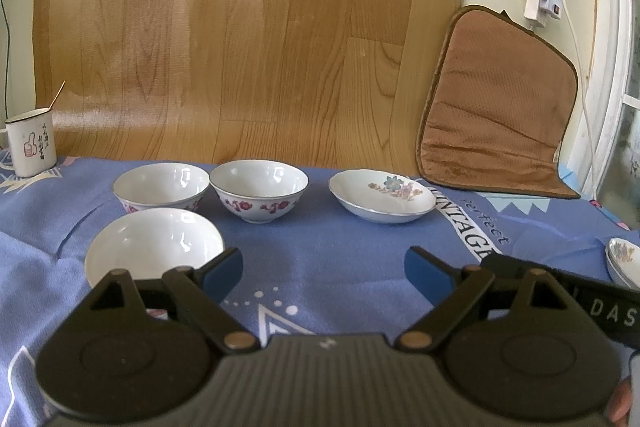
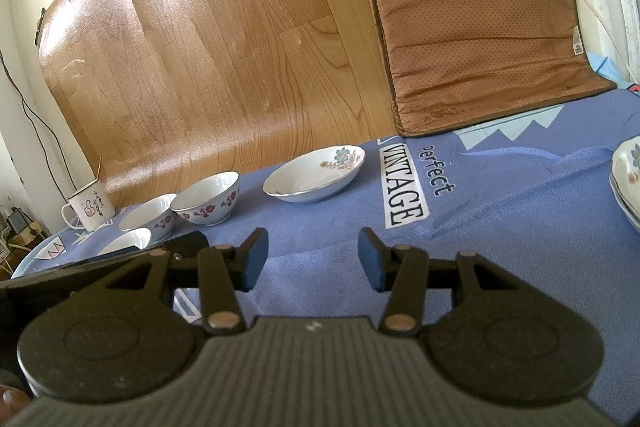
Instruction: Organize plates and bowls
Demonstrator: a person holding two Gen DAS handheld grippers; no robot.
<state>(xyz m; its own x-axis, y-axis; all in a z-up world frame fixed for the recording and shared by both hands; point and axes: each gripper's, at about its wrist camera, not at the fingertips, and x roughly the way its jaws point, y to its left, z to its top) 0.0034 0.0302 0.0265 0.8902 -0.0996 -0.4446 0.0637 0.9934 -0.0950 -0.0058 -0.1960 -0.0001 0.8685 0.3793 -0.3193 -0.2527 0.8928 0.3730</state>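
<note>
The left gripper (image 1: 323, 269) hung over the blue cloth (image 1: 320, 255) with its jaws spread wide and nothing between the blue pads; the right gripper (image 2: 313, 257) hovered beside it, jaws parted more narrowly, likewise empty. Three bowls sat grouped toward the left of the cloth: a plain white bowl (image 1: 154, 247) nearest the left gripper, just beyond its left finger; behind it a bowl with red flowers (image 1: 160, 187); and just beside that, to the right, a second red-flowered bowl (image 1: 259, 189), the two rims close but whether touching could not be told. A shallow flowered plate (image 1: 382, 195) lay well apart to the right of the bowls, upright on the cloth near the printed word VINTAGE; at the far right edge stood what looked like a stack of similar plates (image 2: 628, 175), only partly in view. An enamel mug (image 1: 31, 141) with a thin stick in it stood at the far left corner; a brown cushion (image 1: 496, 103) leaned against the wall at the back right, beside a wood-patterned sheet (image 1: 240, 27).
</note>
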